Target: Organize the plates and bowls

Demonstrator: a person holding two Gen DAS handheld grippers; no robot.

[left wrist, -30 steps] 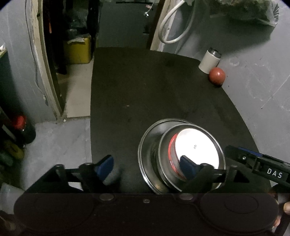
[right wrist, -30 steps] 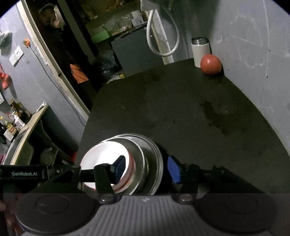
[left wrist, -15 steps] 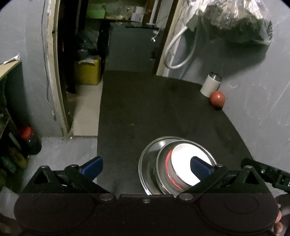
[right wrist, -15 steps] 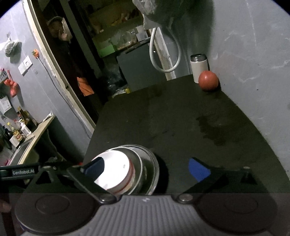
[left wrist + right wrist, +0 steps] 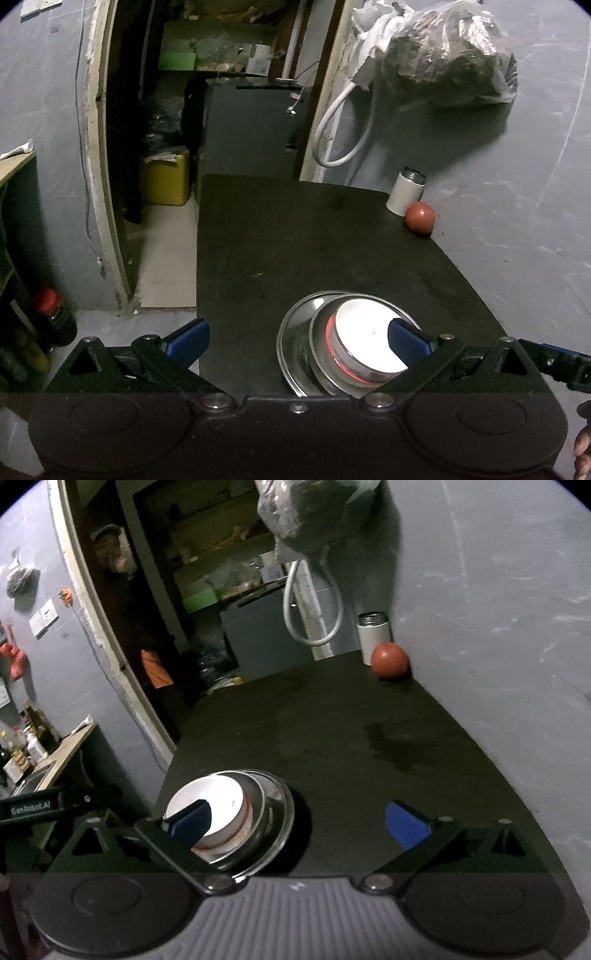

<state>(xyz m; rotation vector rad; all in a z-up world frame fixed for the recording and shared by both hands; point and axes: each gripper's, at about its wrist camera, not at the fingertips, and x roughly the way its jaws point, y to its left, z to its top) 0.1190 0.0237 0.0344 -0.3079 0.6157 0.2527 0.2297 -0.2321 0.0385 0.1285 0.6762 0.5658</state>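
Observation:
A stack of dishes sits near the front of the black table [image 5: 295, 240]: a wide steel plate [image 5: 291, 332] at the bottom, a smaller steel bowl [image 5: 319, 354] in it, and an upturned white bowl with a red band [image 5: 362, 336] on top. My left gripper [image 5: 297, 338] is open, held above and in front of the stack, with nothing between its blue pads. In the right wrist view the same stack, white bowl [image 5: 214, 805] over steel plate [image 5: 280, 823], lies at lower left. My right gripper [image 5: 299, 821] is wide open and holds nothing.
A white can [image 5: 404, 192] and a red ball [image 5: 419, 218] stand at the table's far right corner against the grey wall. A bag [image 5: 443, 55] and a white hose [image 5: 340, 129] hang above. A doorway with a person [image 5: 114, 561] lies left. The left gripper's arm [image 5: 33, 806] shows at lower left.
Both grippers opened wide off the stack of dishes and drew back and upward. The stack stays in place on the table.

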